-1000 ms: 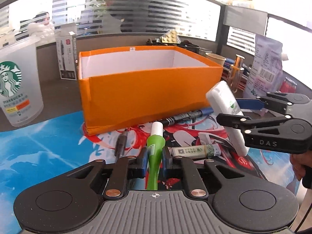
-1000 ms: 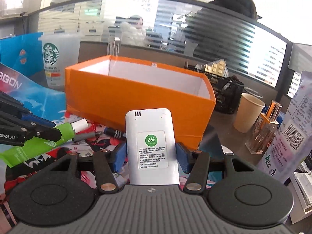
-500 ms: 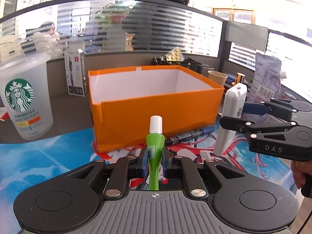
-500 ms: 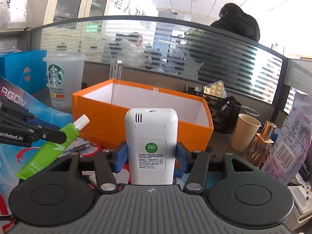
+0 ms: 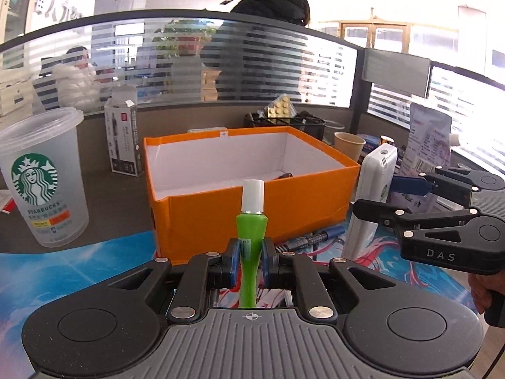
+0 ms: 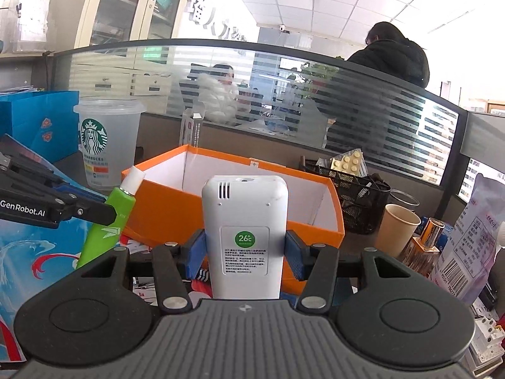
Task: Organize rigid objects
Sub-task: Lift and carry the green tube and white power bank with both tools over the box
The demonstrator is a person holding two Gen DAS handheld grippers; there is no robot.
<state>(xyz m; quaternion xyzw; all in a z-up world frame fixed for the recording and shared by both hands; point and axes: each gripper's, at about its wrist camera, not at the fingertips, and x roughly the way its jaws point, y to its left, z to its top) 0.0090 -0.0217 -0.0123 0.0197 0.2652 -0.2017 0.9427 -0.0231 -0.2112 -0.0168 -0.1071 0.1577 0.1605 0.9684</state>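
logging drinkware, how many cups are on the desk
2: a frosted plastic Starbucks cup left of the orange cardboard box, and a brown paper cup right of it. Others may be hidden.

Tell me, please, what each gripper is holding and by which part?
The left gripper clamps the green tube around its middle; the right gripper clamps the white remote by its lower sides.

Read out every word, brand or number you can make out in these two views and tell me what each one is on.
"STARBUCKS": cup.
"DAS": right gripper.
"GenRobot.AI": left gripper.
"26°C" in a green circle: white remote.
Too small to read: print under the remote's circle, green tube, pen box, barcoded bag, pen by the orange box, cup's lower stickers.
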